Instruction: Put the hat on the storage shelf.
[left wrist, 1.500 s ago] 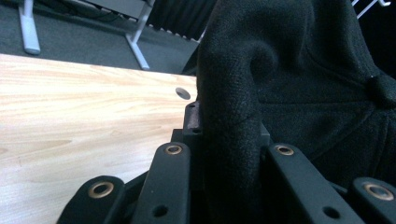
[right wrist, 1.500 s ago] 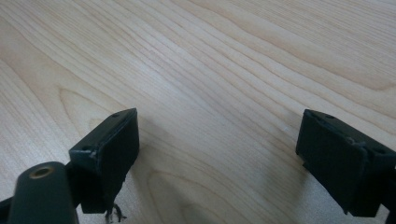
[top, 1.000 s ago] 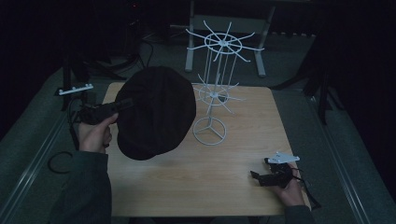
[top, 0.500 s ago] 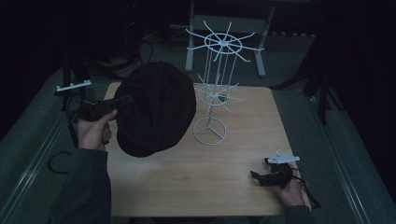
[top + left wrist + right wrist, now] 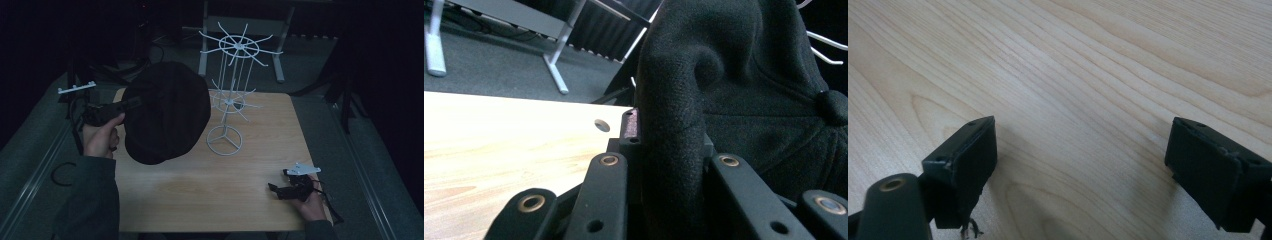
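A large black cap (image 5: 167, 112) hangs above the left half of the wooden table (image 5: 200, 200), held by its brim in my left gripper (image 5: 131, 104), which is shut on it. In the left gripper view the dark fabric of the cap (image 5: 734, 85) is pinched between the jaws of the left gripper (image 5: 669, 145). A white wire display stand (image 5: 230, 95) with hook arms stands just right of the cap. My right gripper (image 5: 280, 190) rests low at the table's front right, open; in its own view the right gripper (image 5: 1080, 165) has bare wood between its jaws.
White metal frame legs (image 5: 240, 45) stand on the dark floor behind the table. A small white bracket (image 5: 76, 88) sits at the far left. The table edge runs close under my right hand (image 5: 312, 207).
My left gripper has raised the cap and carried it slightly up and toward the stand. The right gripper has stayed put.
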Tool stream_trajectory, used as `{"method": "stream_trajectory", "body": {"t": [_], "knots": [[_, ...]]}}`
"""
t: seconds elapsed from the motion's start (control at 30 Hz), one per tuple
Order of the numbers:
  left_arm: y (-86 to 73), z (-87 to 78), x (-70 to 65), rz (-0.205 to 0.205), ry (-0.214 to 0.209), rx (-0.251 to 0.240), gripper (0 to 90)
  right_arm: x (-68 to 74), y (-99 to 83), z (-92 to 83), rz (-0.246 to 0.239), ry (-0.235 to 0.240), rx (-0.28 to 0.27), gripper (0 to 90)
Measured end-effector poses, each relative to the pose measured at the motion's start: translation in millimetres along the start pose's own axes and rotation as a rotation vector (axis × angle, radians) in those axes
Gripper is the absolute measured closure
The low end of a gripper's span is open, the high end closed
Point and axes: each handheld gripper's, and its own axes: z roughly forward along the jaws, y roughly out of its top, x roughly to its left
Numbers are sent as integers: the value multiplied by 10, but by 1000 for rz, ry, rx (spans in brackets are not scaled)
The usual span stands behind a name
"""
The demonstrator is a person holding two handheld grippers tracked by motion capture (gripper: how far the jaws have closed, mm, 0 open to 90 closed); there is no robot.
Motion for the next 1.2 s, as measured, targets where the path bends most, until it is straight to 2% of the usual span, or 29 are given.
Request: {"method": "stream_trajectory", "body": {"t": [1.2], "knots": [[206,-23,-43,-30,-54,-60,782,0,0,0,0,0,0,132]]}}
